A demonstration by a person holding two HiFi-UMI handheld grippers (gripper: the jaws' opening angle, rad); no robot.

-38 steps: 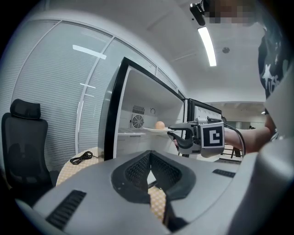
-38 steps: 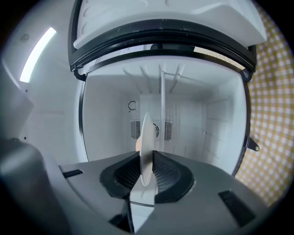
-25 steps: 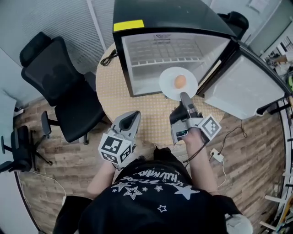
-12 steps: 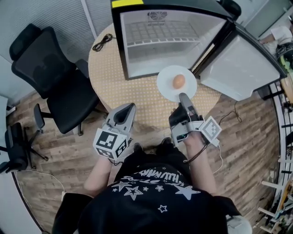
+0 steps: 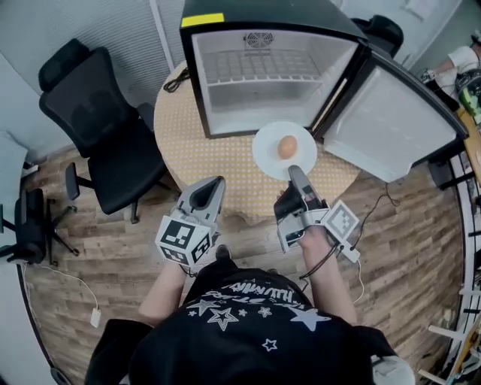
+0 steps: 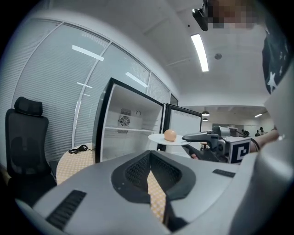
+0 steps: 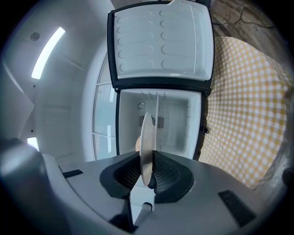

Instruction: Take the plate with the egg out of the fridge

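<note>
plate: one white plate, gripped by its near rim, at 12 o'clock from the right gripper, level above the table's front part and clear of the fridge's open mouth.
egg: one brown egg resting on the plate, just right of its centre; in the right gripper view it is mostly hidden behind the edge-on plate.
right gripper: clenched on the plate's rim, one jaw on each face of it.
left gripper: jaws drawn together at the tips, nothing between them; held at 8 o'clock from the plate, well apart from it.
fridge: one small black fridge on the table, white interior bare, at 12 o'clock from the plate.
door: one, swung wide, at 2 o'clock from the plate.
table: one round table with a yellow checked cover.
cable: one dark coil on the table, left of the fridge.
chairs: one black office chair at 9 o'clock from the table, one at the left edge, and perhaps a third behind the fridge.
</note>
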